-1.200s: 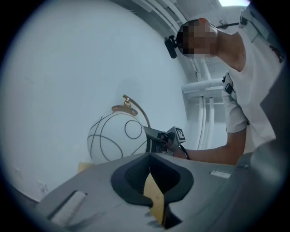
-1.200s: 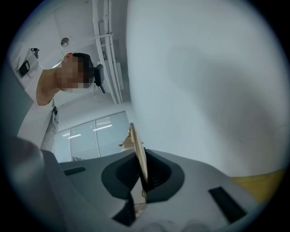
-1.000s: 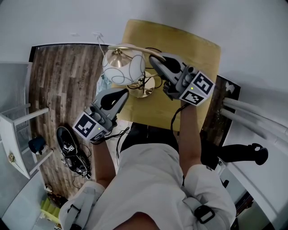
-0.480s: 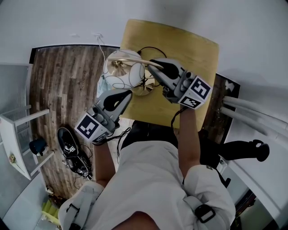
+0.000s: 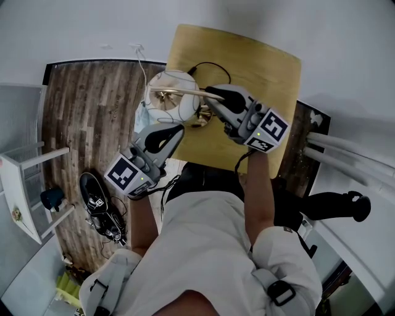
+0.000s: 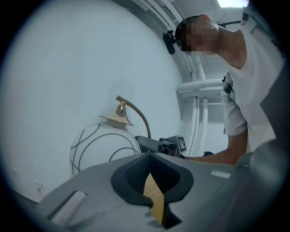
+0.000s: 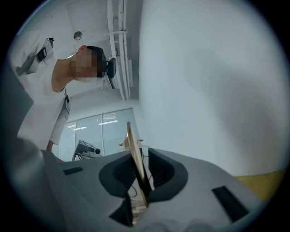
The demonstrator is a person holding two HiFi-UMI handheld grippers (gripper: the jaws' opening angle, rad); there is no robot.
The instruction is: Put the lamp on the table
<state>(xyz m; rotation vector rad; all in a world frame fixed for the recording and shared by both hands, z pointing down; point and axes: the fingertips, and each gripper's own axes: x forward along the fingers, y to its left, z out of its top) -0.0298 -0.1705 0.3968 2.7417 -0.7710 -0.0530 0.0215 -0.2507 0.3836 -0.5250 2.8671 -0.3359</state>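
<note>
Nearest, the person's forearms (image 5: pixel 259 191) reached out from a pale-clothed lap (image 5: pixel 210 247). Behind and to the left of the left tongs (image 5: pixel 179 128), a black shoe (image 5: pixel 92 196) lay on the wooden floor (image 5: pixel 86 105).

The left tongs were pressed together with nothing in them. Only a sliver of yellow wood showed through the hollow behind their tips. They were held level, just short of the near edge of the tabletop (image 5: pixel 259 62), and pointed at the lamp (image 5: pixel 170 102) without touching it.

The right tongs (image 5: pixel 210 94) were farther out, over the tabletop, and had just been opening. They stood slightly spread, with the lamp's thin brass arm (image 5: pixel 182 93) running between the pads. A narrow gap showed beside the arm, so they did not pinch it.

Straight ahead of the left tongs, and to the left of the right ones, was the white globe shade (image 6: pixel 102 149), lined with thin dark curves. It hung from the brass arm at the tabletop's left edge, partly out over the floor. The brass base (image 5: pixel 200 120) sat beneath the right tongs, on the tabletop near its front left corner.

Beyond the right tongs a black cord (image 5: pixel 210 63) looped across the bare wood. Past the far edge stood a plain white wall (image 5: pixel 247 18).
</note>
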